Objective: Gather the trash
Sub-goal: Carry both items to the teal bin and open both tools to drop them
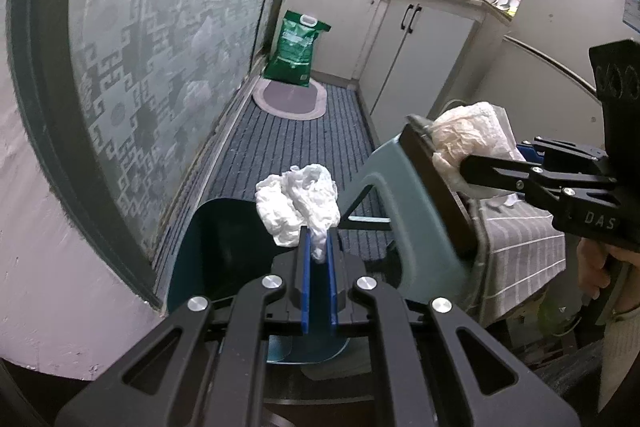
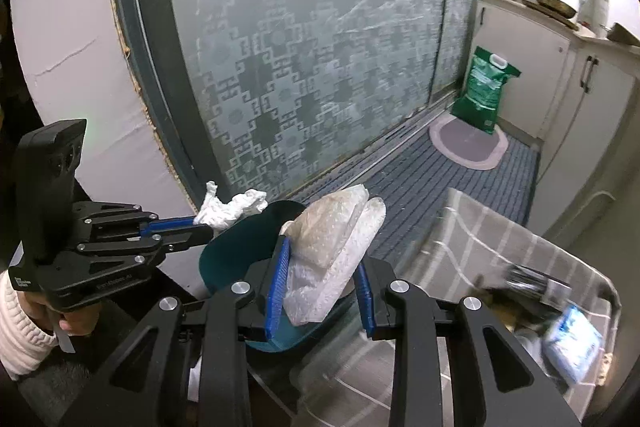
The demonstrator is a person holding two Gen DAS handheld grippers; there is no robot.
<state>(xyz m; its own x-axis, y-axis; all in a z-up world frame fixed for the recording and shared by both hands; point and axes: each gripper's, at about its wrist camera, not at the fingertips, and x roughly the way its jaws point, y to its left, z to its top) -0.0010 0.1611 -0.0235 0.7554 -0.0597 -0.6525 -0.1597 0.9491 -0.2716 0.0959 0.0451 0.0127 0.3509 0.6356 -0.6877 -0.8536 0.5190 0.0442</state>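
Left wrist view: we had left gripper (image 1: 318,247) clamped on crumpled white tissue (image 1: 298,205), wad sticking out ahead of tips. Teal bin (image 1: 216,247) sat just below and left of tips. Right gripper (image 1: 466,167) off to right, gripping crinkled plastic wrapper (image 1: 468,135).

Right wrist view: we held wrapper (image 2: 332,247) between right gripper's (image 2: 322,291) blue pads, bin (image 2: 236,243) just beyond left pad; checked cloth (image 2: 492,239) to right, contents blurred. Step, we judged: carrying both pieces to bin. Next: bring tips over opening, then release.

Left tool (image 1: 318,247) clamped tight, right tool (image 2: 324,287) gripping, both angled downward.
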